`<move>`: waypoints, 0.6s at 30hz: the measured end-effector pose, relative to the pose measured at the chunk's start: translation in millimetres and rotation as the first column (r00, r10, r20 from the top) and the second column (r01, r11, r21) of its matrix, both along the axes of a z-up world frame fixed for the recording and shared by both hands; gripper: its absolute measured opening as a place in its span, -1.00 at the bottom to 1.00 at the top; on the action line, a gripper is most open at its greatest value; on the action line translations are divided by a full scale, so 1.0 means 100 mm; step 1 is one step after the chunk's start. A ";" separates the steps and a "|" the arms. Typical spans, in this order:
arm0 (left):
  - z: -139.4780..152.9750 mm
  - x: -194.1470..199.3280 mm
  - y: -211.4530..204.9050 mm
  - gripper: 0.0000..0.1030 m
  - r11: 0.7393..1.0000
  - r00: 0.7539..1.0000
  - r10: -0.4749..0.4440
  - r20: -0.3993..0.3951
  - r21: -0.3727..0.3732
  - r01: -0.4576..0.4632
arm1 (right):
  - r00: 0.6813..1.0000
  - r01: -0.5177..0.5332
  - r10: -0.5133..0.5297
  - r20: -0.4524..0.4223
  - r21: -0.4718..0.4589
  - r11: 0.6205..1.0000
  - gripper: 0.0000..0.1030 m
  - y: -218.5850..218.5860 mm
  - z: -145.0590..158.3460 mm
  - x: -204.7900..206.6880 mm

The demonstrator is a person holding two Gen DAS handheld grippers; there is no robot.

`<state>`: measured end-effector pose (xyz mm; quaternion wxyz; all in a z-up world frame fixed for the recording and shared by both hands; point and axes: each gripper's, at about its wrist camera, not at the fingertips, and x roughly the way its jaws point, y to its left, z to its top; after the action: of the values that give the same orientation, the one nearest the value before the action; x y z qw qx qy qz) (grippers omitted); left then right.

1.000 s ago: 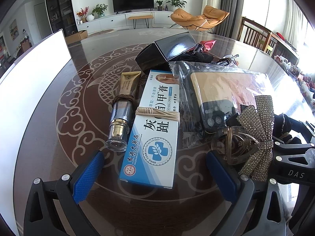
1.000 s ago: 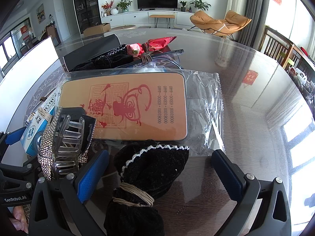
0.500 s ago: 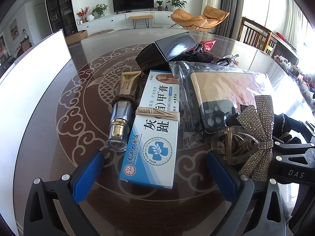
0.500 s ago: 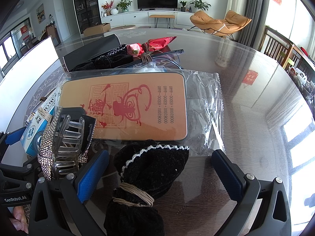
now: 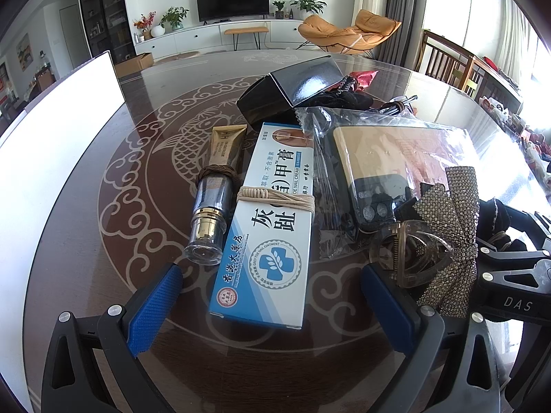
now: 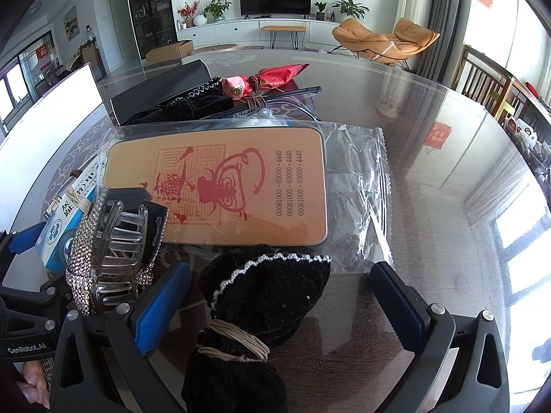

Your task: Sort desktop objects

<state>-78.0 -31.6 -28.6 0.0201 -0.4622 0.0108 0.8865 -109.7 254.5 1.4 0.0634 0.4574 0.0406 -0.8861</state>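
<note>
My left gripper is open, its blue pads either side of the near end of a white-and-blue nail cream box bound with twine. A gold cosmetic tube lies left of the box. A phone case in a clear bag lies to the right, and a rhinestone hair claw sits beside my right pad. My right gripper is open around a black velvet pouch tied with cord. The phone case lies just beyond it and the hair claw to its left.
A black box, another black pouch, a red wrapped packet and a dark pen-like item lie at the far side of the glass-topped table. A white board stands along the left.
</note>
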 end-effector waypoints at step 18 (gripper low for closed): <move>0.00 -0.01 -0.01 1.00 1.000 1.000 -0.001 0.000 0.000 0.001 | 1.000 0.003 -0.003 -0.001 0.000 1.000 1.00 0.02 0.00 0.01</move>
<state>-78.5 -32.4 -28.8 0.0205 -0.4620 0.0110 0.8866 -108.7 256.9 1.2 0.0620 0.4571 0.0401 -0.8863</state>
